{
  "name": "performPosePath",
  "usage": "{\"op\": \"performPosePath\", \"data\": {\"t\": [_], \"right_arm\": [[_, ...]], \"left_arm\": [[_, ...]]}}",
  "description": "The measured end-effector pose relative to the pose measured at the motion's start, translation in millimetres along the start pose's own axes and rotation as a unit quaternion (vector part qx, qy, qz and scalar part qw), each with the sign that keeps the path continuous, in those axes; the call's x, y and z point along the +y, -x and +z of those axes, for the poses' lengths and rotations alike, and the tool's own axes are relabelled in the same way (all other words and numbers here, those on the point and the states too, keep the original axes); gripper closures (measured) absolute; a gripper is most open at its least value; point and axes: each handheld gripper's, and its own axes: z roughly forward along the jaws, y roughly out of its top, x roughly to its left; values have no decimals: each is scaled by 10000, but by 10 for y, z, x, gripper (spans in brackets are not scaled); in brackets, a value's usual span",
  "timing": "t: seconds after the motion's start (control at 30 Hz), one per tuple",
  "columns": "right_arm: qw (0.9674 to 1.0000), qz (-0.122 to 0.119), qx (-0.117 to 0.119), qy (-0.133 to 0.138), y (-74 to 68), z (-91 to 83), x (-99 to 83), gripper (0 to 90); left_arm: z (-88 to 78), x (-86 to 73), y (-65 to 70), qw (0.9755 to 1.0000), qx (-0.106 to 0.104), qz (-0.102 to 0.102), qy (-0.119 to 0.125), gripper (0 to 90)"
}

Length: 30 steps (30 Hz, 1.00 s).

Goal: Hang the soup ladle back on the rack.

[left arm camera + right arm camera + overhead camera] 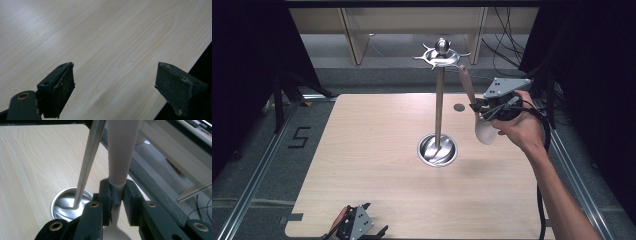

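Observation:
A metal utensil stand rises from the middle of the wooden table (377, 150). It has a round base (438, 150), a thin pole (439, 105) and a ring of hooks (442, 55) at the top. My right gripper (475, 106) is right of the pole, shut on the neck of a pale pink spoon (467, 85). The spoon's handle points up towards the hooks and its bowl hangs below the jaws. In the right gripper view the right gripper (117, 192) clamps the spoon (121, 152), beside the pole (88, 157) and base (62, 205). My left gripper (376, 217) rests open at the table's near edge; the left gripper (115, 72) holds nothing.
A small round grommet (459, 107) sits in the table near the far right edge. Wooden shelf legs (354, 40) and loose cables (507, 45) stand behind the table. Metal floor rails (257, 175) run along both sides, with dark curtains beyond.

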Motion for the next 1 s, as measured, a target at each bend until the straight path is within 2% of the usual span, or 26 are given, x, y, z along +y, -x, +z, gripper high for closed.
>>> {"op": "performPosePath", "data": {"t": [0.13, 0.17, 0.37, 0.4, 0.47, 0.53, 0.57, 0.67, 0.77, 0.8, 0.9, 1.0], "right_arm": [[10000, 8, 19, -2, -1, 26, 7, 782], [9999, 98, 38, 25, -15, 40, -4, 782], [10000, 80, -10, 54, -17, 82, 17, 782], [10000, 83, 37, 27, -17, 91, 21, 782], [9998, 141, 57, 114, -25, 116, 13, 781], [9991, 297, 179, 234, -37, 138, -2, 781], [9981, 482, 239, 311, -70, 155, -16, 779], [9976, 475, 305, 402, -83, 179, -21, 778], [9981, 414, 208, 404, -119, 191, -11, 773], [9980, 384, 249, 439, -112, 194, -13, 773], [9972, 501, 260, 486, -126, 200, -27, 772], [9971, 493, 225, 540, -120, 206, -34, 771]], "left_arm": [[0, -2, -1, 10000, 1, 5, -3, 148], [-2, -2, -4, 10000, -40, 2, -16, 148], [0, 0, 1, 10000, 8, 15, -14, 148], [-1, 0, 2, 10000, 3, 16, -11, 147], [1, -1, 3, 10000, -15, -5, -5, 147], [-3, -4, -7, 10000, -27, 39, -48, 147], [-3, -4, -8, 10000, -34, 34, -48, 147], [0, -2, 1, 10000, 4, 15, -8, 148], [-4, 0, -1, 10000, -33, 12, -36, 148], [-2, -1, -1, 10000, -48, 4, -36, 148], [1, -2, 1, 10000, -2, 9, -8, 148], [2, -2, 2, 10000, -1, 5, -4, 148]]}}
